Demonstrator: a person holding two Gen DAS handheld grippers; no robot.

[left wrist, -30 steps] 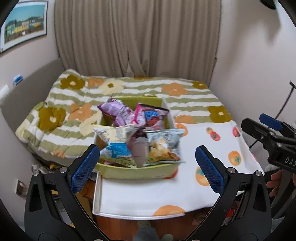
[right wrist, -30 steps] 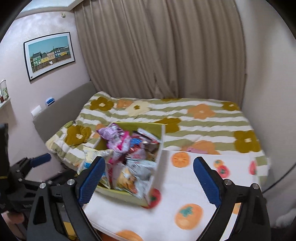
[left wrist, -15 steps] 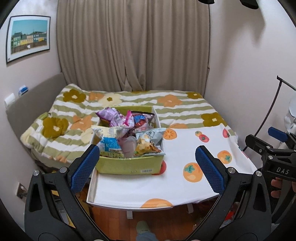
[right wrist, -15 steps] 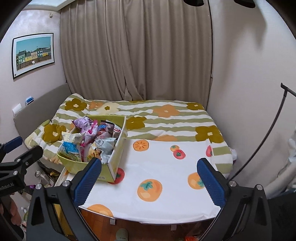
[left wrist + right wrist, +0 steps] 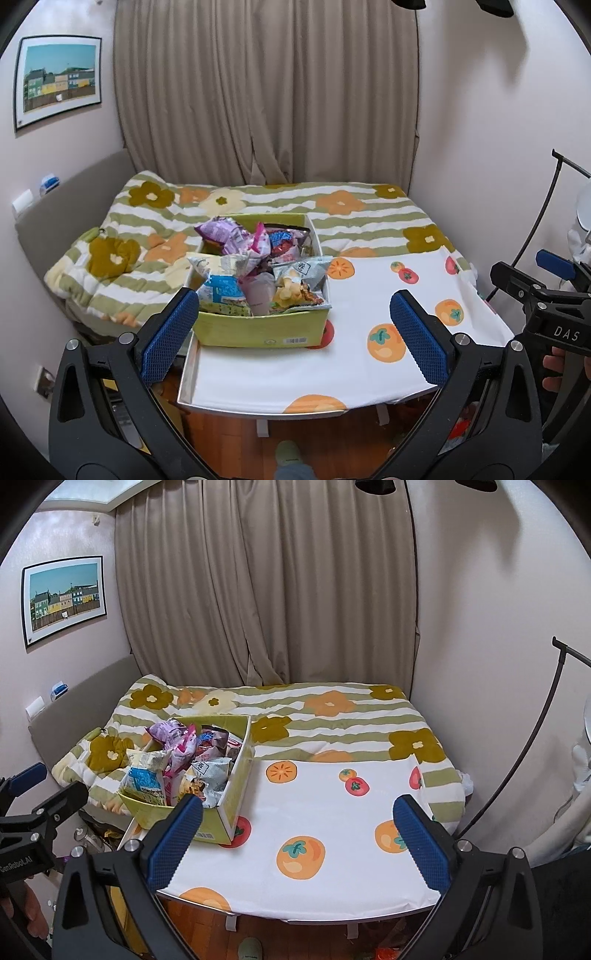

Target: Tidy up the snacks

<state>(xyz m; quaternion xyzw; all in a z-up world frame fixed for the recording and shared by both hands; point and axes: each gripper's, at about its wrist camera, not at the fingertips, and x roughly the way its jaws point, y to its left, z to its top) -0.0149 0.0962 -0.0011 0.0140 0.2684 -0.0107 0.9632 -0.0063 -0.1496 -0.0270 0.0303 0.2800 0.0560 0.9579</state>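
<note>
Both tongs stand spread wide and hold nothing: left tongs (image 5: 295, 332) hang back from the near edge of the bench (image 5: 280, 384), aimed over the green box (image 5: 258, 332); right tongs (image 5: 299, 834) hang to the right of it, over the bare part of the fruit-print cloth (image 5: 332, 812). Snack packets (image 5: 258, 266) sit heaped in the box at the bench's far-left corner, against the bed (image 5: 351, 218); none lies loose on the cloth. Judgement: this fits either a box yet to be sorted out or one just filled and tidied, and the views do not settle which. Any handling of the heap would go best by pinching one packet at its crimped seam, not its puffed belly, and lifting straight up so neighbours do not spill over the low front wall. The top packets, the blue-and-white bag (image 5: 221, 288) and the grey one (image 5: 303, 273), overlap; steadying the box with the other tongs would help. Hidden: lower packets and the box floor; labels too small to read; the bench's legs and left side are cut off by the tongs.
</note>
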